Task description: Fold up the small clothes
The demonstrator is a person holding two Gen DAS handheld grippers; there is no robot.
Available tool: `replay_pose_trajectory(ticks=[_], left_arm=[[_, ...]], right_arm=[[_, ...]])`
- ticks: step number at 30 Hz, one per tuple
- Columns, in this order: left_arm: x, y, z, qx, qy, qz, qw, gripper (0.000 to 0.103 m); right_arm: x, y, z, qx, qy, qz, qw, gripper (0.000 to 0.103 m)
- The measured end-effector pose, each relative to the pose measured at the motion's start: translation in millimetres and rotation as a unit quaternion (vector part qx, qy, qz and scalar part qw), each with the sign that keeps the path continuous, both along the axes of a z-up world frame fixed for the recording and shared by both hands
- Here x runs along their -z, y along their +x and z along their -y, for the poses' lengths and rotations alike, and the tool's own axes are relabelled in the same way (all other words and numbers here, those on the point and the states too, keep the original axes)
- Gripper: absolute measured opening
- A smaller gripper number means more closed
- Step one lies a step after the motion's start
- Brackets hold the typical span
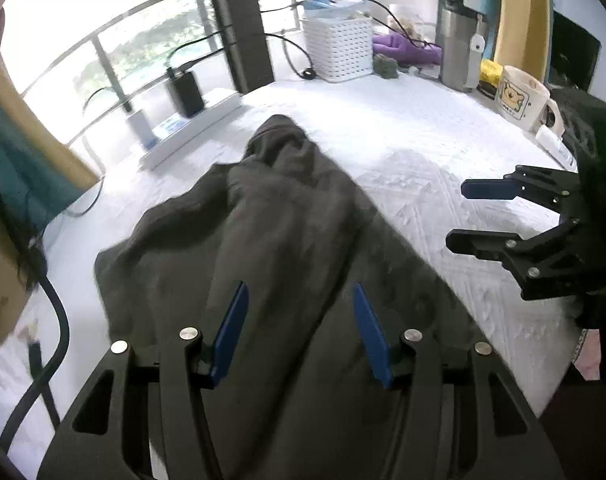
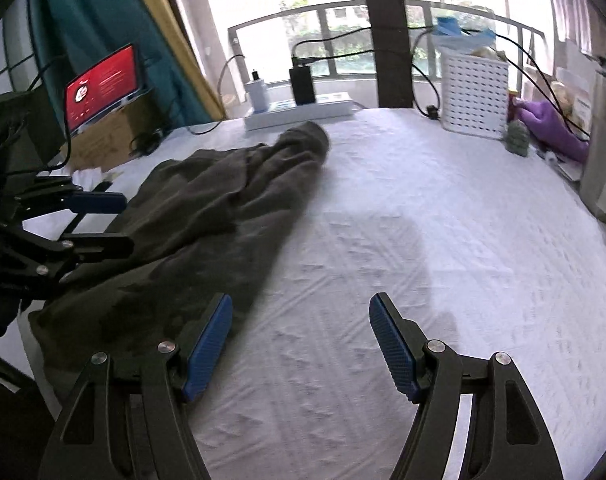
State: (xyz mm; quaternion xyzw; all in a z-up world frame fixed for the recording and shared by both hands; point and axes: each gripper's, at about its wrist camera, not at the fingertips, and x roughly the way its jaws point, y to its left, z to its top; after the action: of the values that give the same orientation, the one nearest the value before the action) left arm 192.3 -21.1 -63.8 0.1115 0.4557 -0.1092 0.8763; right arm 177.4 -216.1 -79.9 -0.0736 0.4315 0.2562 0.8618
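Observation:
A dark grey garment [image 1: 271, 248] lies crumpled on the white quilted table cover [image 1: 423, 152], stretching from the near edge toward the far left. My left gripper [image 1: 301, 296] is open, its blue pads hovering just above the garment's near part. My right gripper [image 1: 457, 216] is open to the right of the garment, over bare cover. In the right wrist view the garment [image 2: 207, 216] lies left of my open right gripper [image 2: 301, 312], whose left pad is at the cloth's edge. The left gripper [image 2: 123, 224] shows open at the far left.
A white lattice basket [image 1: 339, 46], a purple cloth [image 1: 407, 50], a grey bottle [image 1: 457, 52] and a bear mug [image 1: 521, 96] stand along the back right. A white power strip [image 1: 191, 128] with chargers and cables lies at the back left. A red screen [image 2: 103, 84] sits left.

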Motion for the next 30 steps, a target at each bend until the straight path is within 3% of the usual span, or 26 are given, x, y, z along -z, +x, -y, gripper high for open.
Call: replay_pose_trajectory(ticks=[8, 9, 10, 12, 13, 22, 30], left_arm=[[14, 32, 25, 0.028, 0.009, -0.017, 0.9994, 0.054], [15, 34, 25, 0.029, 0.006, -0.018, 0.9994, 0.047], [16, 36, 24, 0.031, 0.003, -0.018, 0.9994, 0.025], [17, 39, 21, 0.028, 0.006, -0.022, 0.9993, 0.007], [15, 38, 18, 0.024, 0.009, -0.014, 0.9996, 0.003], [-19, 29, -26, -0.025, -0.016, 0.043, 0.9986, 0.002], [-40, 22, -84, -0.081, -0.044, 0.097, 0.9910, 0.002]], right_arm=[[-1, 14, 14, 0.013, 0.016, -0.008, 1.000, 0.073], [0, 16, 15, 0.014, 0.017, -0.011, 1.000, 0.073], [0, 18, 15, 0.015, 0.018, -0.014, 1.000, 0.073], [2, 20, 16, 0.018, 0.019, -0.019, 0.999, 0.073], [2, 21, 16, 0.018, 0.019, -0.020, 0.999, 0.073], [2, 23, 1, 0.015, 0.001, -0.020, 1.000, 0.073], [-4, 25, -29, -0.001, -0.009, -0.013, 1.000, 0.073]])
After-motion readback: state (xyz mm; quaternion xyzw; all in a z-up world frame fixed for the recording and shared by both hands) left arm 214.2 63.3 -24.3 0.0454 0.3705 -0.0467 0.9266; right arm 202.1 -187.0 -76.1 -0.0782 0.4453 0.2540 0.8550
